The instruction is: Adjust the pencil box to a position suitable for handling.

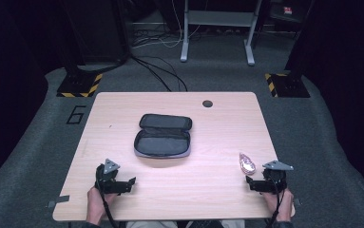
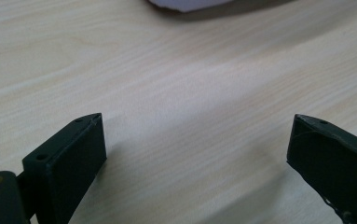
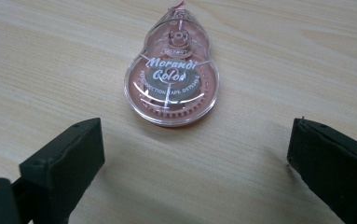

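Nearest the person, at the front edge of the light wood-grain desk [image 1: 122, 109], each hand holds a black two-jaw tool. The left tool [image 1: 131, 183] rests low over bare wood, front-left of the open dark grey zip pencil case [image 1: 163, 136] that serves as the landmark here; the left gripper view shows its jaws set wide apart with nothing between them, and a pale edge of the case at the top of that view. The right tool [image 1: 248, 183] sits front-right of the case, its jaws likewise spread wide and empty in the right gripper view. Just beyond those jaws lies a pink, clear-shelled, pear-shaped correction tape dispenser [image 3: 172, 74], flat on the wood, narrow tip pointing away, printed "Morandi Color"; it touches neither jaw. From above it lies well to the right of the case. The case lies unzipped at the desk's middle, lid folded back. Behind the case, a round dark cable hole [image 1: 207, 103] marks the far edge.
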The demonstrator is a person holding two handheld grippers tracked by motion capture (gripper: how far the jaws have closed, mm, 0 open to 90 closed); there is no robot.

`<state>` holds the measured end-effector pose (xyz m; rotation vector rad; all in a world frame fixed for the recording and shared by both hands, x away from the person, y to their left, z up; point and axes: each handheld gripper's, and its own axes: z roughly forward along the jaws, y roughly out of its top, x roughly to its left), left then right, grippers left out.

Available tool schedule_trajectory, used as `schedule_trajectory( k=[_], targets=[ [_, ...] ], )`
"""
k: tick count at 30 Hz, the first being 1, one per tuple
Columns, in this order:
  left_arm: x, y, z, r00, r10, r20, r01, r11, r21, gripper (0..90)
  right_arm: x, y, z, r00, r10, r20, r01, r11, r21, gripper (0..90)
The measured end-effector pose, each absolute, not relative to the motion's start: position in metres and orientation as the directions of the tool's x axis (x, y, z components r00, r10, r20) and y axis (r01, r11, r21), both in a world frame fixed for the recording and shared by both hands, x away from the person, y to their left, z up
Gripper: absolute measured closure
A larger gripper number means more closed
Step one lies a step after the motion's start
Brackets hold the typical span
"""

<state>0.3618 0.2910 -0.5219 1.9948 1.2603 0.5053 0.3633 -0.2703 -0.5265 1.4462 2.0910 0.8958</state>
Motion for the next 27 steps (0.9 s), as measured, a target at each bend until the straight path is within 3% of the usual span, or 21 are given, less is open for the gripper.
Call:
schedule_trajectory(
  k=[14, 23, 27],
  targets=[
    [0.406, 0.295, -0.47, 0.446, 0.892, -0.078, 0.585, -0.225, 0.779, 6.9, 0.365, -0.27, -0.528, -0.349, 0.937, -0.005, 0.652, 0.247, 0.717, 3.0],
    [0.441, 0.29, -0.467, 0.443, 0.889, -0.112, 0.617, -0.212, 0.758, 9.5, 0.365, -0.27, -0.528, -0.353, 0.935, -0.005, 0.65, 0.25, 0.718, 3.3],
    [0.457, 0.284, -0.468, 0.434, 0.894, -0.11, 0.622, -0.209, 0.755, 16.0, 0.363, -0.268, -0.529, -0.345, 0.938, -0.009, 0.645, 0.244, 0.724, 4.2]
  ],
)
